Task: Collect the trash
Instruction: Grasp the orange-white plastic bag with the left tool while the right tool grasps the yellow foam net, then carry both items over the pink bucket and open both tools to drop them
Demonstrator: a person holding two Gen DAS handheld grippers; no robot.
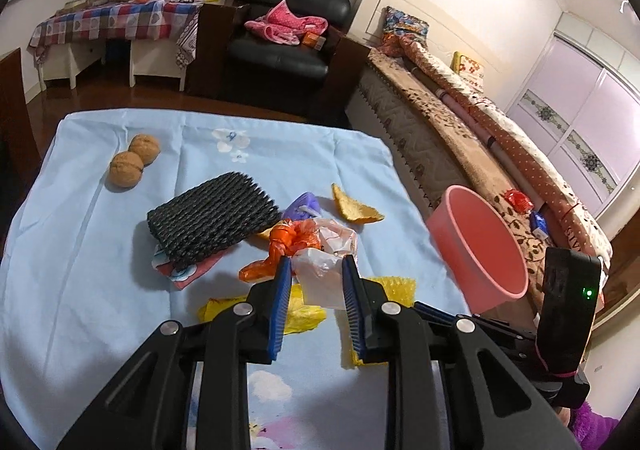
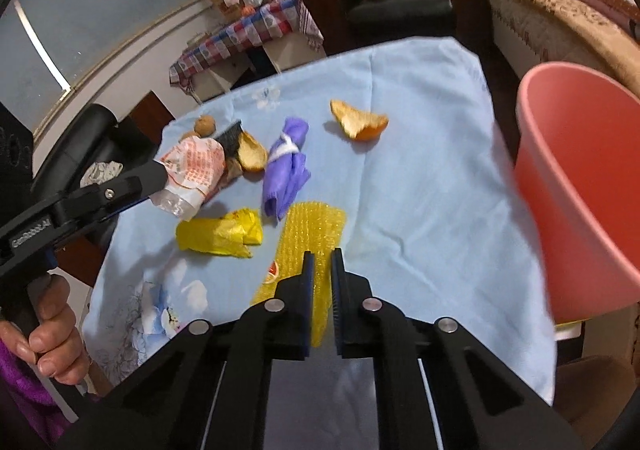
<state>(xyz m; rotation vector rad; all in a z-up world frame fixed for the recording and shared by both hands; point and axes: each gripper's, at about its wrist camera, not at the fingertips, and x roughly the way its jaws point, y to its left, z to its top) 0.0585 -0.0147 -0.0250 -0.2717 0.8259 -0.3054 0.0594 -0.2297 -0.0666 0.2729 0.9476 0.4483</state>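
Right wrist view: right gripper (image 2: 321, 253) clenched on the yellow bubble wrap (image 2: 308, 234), just left of the pink bin (image 2: 576, 186). Left gripper (image 1: 316, 264) grasps a white plastic bag (image 1: 318, 274). Lift clear before swinging binward.

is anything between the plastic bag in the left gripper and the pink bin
Nothing visible. The left gripper holds the white plastic bag above the blue cloth, and the pink bin sits open to its right. The orange peel lies low, farther back.
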